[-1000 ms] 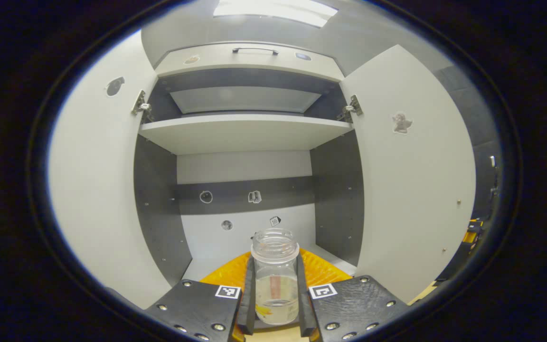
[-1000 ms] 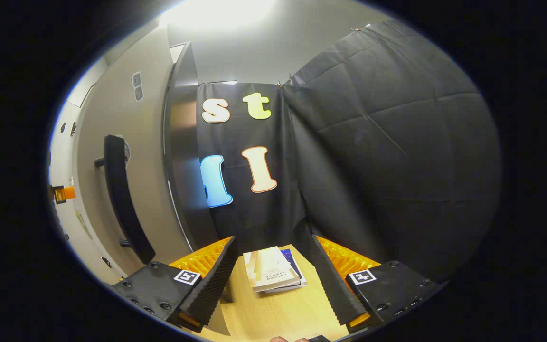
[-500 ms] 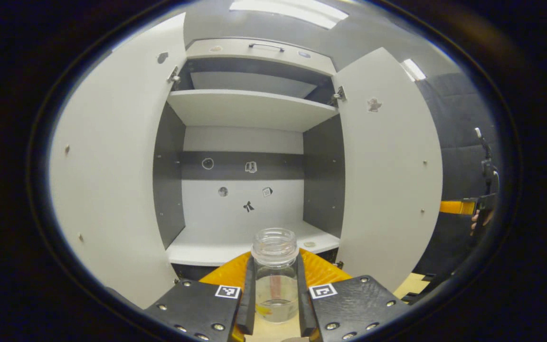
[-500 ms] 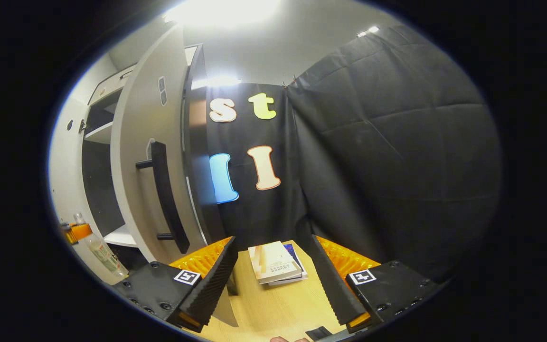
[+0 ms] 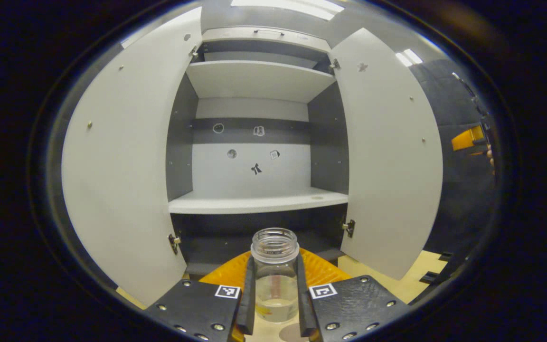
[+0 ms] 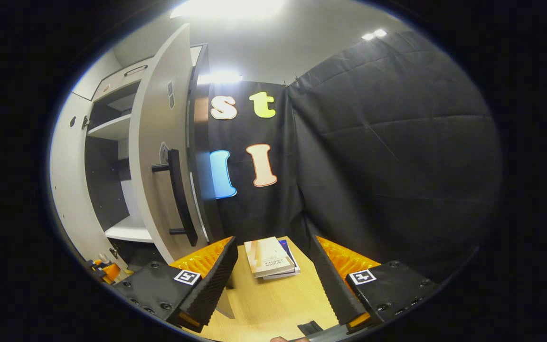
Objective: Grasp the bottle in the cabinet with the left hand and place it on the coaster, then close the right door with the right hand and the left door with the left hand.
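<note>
Left tool [image 5: 276, 304] clamped on bottle [image 5: 274, 275], low centre; lower upright onto coaster [image 5: 295, 333]. Right tool [image 6: 273, 280] fingers apart, near right door [image 6: 159, 156].

Bottle [image 5: 274, 275]: clear, glossy, threaded neck. Cabinet doors [image 5: 387, 156]: smooth matt pale panels; hinges [image 5: 348, 227] metallic. Door handle [image 6: 180, 197]: matt black. Worktop [image 6: 273, 304]: light wood grain. Books [image 6: 268, 257]: paper covers. Booth wall [image 6: 387, 156]: matt black cloth, creased.

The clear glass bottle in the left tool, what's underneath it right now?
Under the clear glass bottle shows light wooden tabletop and the edge of a round brownish disc, perhaps the coaster. The left tool covers the rest.
</note>
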`<state>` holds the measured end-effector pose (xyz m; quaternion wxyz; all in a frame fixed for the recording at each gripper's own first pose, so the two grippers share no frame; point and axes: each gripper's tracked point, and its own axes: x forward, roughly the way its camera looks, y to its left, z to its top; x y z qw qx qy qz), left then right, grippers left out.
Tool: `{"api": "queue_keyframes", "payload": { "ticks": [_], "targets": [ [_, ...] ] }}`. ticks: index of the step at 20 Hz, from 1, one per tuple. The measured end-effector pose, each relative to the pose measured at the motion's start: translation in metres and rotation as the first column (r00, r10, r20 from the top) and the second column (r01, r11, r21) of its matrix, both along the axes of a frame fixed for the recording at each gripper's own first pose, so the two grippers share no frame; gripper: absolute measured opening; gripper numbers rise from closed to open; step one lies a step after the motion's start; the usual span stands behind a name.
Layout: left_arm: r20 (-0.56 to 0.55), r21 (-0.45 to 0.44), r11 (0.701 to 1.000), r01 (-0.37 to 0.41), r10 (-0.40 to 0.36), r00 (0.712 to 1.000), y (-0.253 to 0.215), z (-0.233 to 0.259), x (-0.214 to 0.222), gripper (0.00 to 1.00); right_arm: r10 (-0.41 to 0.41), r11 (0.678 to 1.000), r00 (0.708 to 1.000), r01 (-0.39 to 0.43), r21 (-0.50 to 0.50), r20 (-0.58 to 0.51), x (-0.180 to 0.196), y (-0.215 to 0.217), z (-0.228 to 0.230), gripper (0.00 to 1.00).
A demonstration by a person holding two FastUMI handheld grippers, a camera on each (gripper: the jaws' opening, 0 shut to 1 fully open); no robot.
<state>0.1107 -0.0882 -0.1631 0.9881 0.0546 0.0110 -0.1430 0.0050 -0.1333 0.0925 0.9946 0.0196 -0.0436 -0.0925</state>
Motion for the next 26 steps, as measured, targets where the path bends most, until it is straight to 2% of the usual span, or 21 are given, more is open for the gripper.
{"api": "queue_keyframes", "payload": {
  "ticks": [5, 7, 9, 12, 15, 24, 25, 26],
  "targets": [
    [-0.083, -0.012, 0.999, 0.037, -0.038, 0.996, -0.015, -0.073, -0.008, 0.38, -0.010, 1.000, 0.998, 0.008, -0.028, -0.054, -0.012, -0.003, -0.006, 0.98],
    [-0.120, -0.012, 0.999, 0.053, -0.054, 0.991, -0.021, -0.099, -0.010, 0.36, -0.010, 1.000, 0.998, 0.010, 0.008, -0.064, -0.018, -0.004, -0.011, 0.96],
    [-0.133, -0.005, 0.998, 0.064, -0.064, 0.989, -0.024, -0.114, -0.010, 0.38, -0.013, 0.998, 0.997, 0.018, 0.063, -0.081, -0.021, -0.009, -0.018, 0.96],
    [-0.133, -0.005, 0.997, 0.078, -0.078, 0.988, -0.028, -0.127, -0.008, 0.39, -0.017, 0.988, 0.993, 0.035, 0.148, -0.118, -0.026, -0.016, -0.033, 0.98],
    [-0.141, 0.020, 0.997, 0.071, -0.068, 0.988, -0.028, -0.139, -0.007, 0.39, -0.031, 0.980, 0.991, 0.055, 0.190, -0.130, -0.030, -0.024, -0.038, 0.96],
    [-0.148, 0.037, 0.996, 0.081, -0.075, 0.986, -0.032, -0.142, -0.016, 0.42, -0.026, 0.983, 0.990, 0.050, 0.177, -0.135, -0.036, -0.019, -0.044, 0.98],
    [-0.152, 0.034, 0.996, 0.083, -0.077, 0.985, -0.031, -0.144, -0.020, 0.48, -0.023, 0.983, 0.991, 0.047, 0.176, -0.134, -0.037, -0.018, -0.045, 0.98],
    [-0.159, 0.032, 0.996, 0.079, -0.073, 0.985, -0.030, -0.141, -0.024, 0.65, -0.020, 0.984, 0.991, 0.044, 0.176, -0.133, -0.037, -0.017, -0.045, 0.98]
  ]
}}
